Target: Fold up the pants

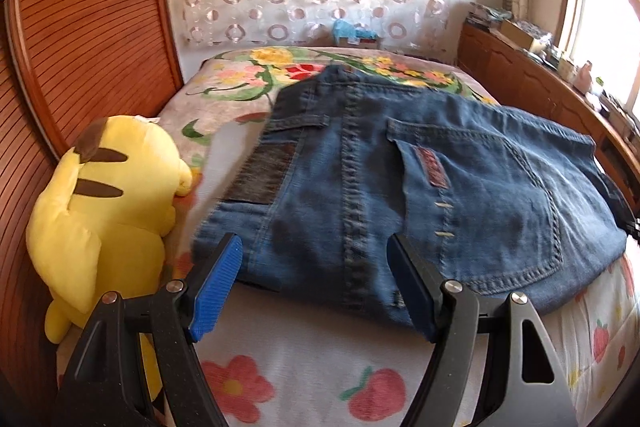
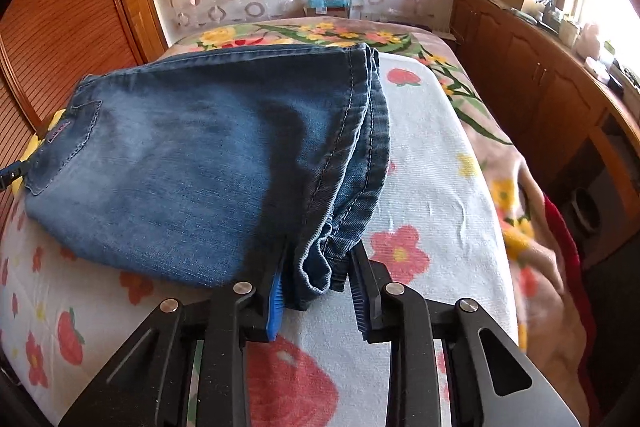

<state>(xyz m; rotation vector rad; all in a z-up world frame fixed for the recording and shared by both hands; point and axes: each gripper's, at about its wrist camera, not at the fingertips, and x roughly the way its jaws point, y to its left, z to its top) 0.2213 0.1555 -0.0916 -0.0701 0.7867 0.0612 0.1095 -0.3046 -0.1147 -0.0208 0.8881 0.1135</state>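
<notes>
**Q.** What does the left wrist view show?

**A.** The left gripper (image 1: 314,281) occupies the lower centre of the frame, its fingers standing wide apart with nothing clamped. Between and beyond them lie the jeans (image 1: 420,187), folded, waistband and back pockets facing up, on a flowered bedspread (image 1: 320,367). A yellow plush toy (image 1: 108,211) sits at the left edge, just beside the denim.

**Q.** And the right wrist view?

**A.** The right gripper (image 2: 318,291) appears at lower centre. Its fingers stand partly apart, with the stacked leg hems (image 2: 320,259) bunched in the gap. The left pad seems to touch the cloth; a sliver of space shows at the right pad, so the hems look bracketed rather than firmly pinched. The jeans fill the left and centre of this frame.

**Q.** What could go wrong from here?

**A.** As a judgement: the hem layers are fanned unevenly, so closing on them may catch only the upper ones and let the lower slip out when lifted, skewing the fold. If only the hem end is lifted while the left fingers remain unclamped, the waistband end may drag across the bedspread. The plush toy is close enough for the denim to nudge it during a sweep toward the left.
</notes>
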